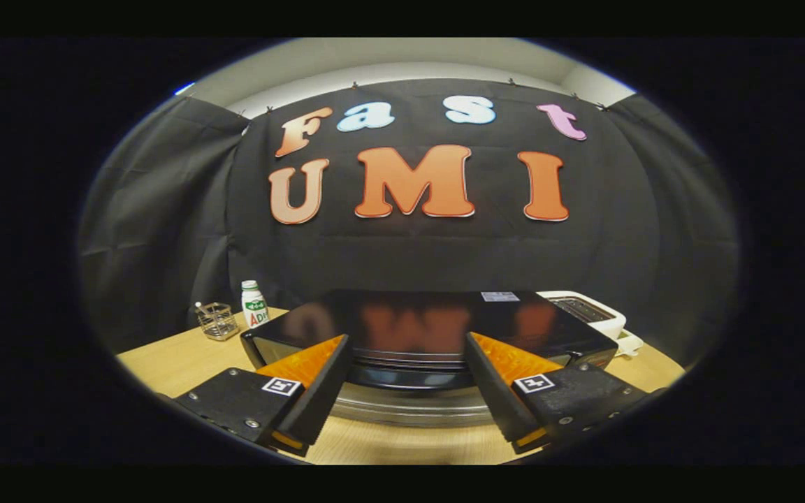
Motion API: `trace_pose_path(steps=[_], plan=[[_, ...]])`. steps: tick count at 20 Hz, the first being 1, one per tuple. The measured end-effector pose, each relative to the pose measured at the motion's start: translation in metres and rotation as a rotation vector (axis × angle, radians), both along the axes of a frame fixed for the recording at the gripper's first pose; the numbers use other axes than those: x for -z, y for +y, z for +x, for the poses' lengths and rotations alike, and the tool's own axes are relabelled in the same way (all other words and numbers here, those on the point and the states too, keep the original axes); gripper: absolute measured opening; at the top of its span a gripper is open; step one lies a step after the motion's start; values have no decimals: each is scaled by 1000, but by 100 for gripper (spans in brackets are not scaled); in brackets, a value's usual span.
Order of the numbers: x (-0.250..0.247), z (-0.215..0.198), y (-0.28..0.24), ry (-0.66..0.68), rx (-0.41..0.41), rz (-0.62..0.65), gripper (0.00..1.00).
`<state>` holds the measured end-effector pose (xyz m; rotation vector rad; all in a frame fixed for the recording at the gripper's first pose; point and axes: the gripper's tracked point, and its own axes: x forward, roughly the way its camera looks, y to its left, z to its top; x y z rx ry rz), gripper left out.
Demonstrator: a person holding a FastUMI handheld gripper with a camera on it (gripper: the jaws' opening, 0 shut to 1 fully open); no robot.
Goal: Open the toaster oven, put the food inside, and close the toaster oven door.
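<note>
The toaster oven is a black box with a glossy top that mirrors the wall. It stands on the wooden table just ahead of me. My gripper is open, its two fingers spread wide at the oven's upper front edge. Between the fingers I see the dark front lip of the oven and, lower down, a curved silver bar that looks like the door handle. Neither finger presses on anything. The door's front face is hidden below the view.
Left of the oven, at the back of the table, stand a small wire basket and a white bottle with a green label. A white appliance sits behind the oven on the right.
</note>
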<state>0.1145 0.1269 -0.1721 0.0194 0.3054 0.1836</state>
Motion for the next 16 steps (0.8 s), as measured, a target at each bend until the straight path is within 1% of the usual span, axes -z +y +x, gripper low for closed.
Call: trace_pose_path(steps=[2, 3, 5, 11, 13, 16], plan=[[2, -9, 1, 14, -28, 15, 92], [1, -18, 4, 10, -32, 45, 89], [-1, -29, 2, 7, -64, 30, 85], [13, -83, 1, 36, -117, -14, 85], [22, -101, -1, 67, -131, -6, 85], [44, -128, 2, 147, -181, 30, 85]])
